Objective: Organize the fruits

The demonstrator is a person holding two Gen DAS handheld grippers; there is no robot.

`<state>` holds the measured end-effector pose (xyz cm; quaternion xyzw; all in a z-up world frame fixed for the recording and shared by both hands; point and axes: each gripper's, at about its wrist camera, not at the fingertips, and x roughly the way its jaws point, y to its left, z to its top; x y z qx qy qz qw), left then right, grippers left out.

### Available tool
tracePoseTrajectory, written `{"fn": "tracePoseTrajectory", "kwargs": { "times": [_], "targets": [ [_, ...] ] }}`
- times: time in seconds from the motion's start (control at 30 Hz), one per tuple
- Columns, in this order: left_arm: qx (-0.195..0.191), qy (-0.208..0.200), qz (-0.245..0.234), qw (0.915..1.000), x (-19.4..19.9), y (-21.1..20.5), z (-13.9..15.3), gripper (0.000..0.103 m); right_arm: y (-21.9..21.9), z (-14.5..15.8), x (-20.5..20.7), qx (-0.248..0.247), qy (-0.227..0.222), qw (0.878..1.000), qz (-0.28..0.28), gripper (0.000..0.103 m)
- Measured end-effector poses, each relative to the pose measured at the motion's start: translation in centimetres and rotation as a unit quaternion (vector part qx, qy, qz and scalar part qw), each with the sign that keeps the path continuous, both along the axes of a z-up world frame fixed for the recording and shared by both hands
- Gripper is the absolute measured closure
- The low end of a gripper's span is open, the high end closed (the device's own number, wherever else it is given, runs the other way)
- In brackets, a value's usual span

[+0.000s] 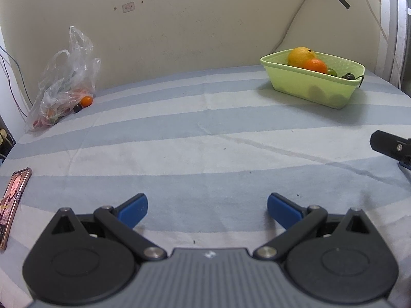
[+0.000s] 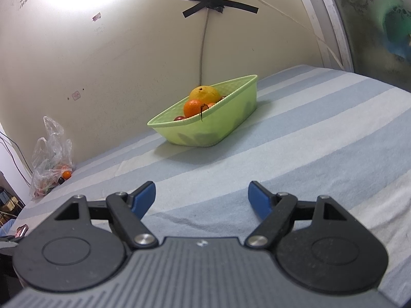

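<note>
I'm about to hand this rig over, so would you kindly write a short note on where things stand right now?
Left gripper: open, empty, low over the striped cloth.
Right gripper: open, empty, aimed toward the green basket.
Done: the basket, near the wall, already holds a yellow citrus, an orange and a few small dark fruits.
Left: the plastic bag by the wall on the far left has fruit in it, and a small orange fruit and a dark one sit at its mouth. These likely go to the basket next.
A phone lies at the cloth's left edge; steer around it.
</note>
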<state>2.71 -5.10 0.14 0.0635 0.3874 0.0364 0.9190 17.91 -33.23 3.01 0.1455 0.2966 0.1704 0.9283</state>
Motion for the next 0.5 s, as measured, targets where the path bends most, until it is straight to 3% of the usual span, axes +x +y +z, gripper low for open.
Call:
{"fn": "tracePoseTrajectory", "kwargs": {
  "times": [0.5],
  "targets": [
    [-0.011, 0.002, -0.003, 0.9999, -0.01, 0.11, 0.01, 0.0, -0.35, -0.05, 0.07, 0.01, 0.0, 1.0, 0.0, 0.022]
  ]
}}
